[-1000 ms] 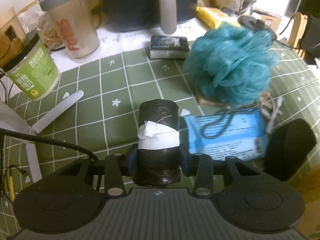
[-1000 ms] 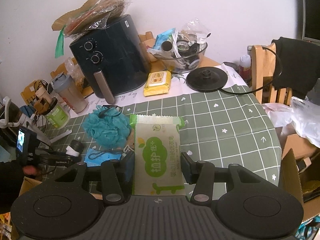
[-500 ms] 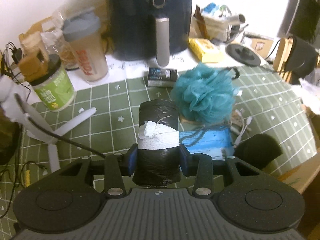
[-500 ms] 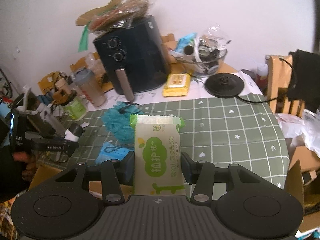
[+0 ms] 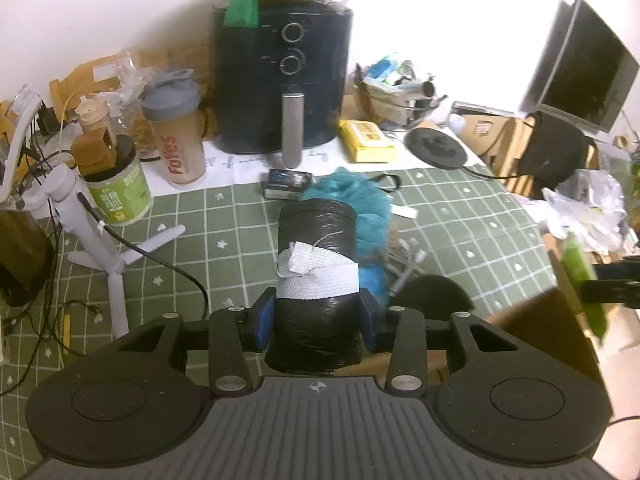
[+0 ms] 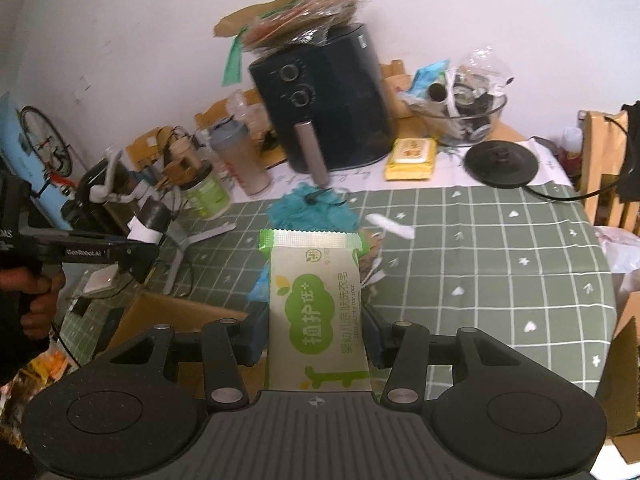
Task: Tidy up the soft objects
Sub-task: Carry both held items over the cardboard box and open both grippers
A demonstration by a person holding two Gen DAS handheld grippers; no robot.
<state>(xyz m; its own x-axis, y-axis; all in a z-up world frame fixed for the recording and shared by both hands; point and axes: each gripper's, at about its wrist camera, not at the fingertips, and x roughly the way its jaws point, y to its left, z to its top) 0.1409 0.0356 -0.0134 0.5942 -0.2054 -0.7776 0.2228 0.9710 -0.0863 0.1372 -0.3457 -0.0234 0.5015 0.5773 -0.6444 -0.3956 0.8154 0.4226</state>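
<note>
Left claw [image 5: 316, 316] clamped on black roll [image 5: 316, 280] — right claw [image 6: 316, 336] gripping "Baby laundry bar soap" pack [image 6: 318, 312].

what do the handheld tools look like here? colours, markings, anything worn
Both tools match: left tool and right tool have black linkage fingers with silver pivot screws, blue pads, a ribbed grey front plate bearing a crosshair mark, and two round black discs. Side-on, white "GenRobot.AI" lettering shows. No sleeve is distinguishable.

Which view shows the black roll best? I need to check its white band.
The left wrist view: the black roll fills the centre, clamped in the left tool, its white band plain. The right wrist view shows it small and blurred, far left.
</note>
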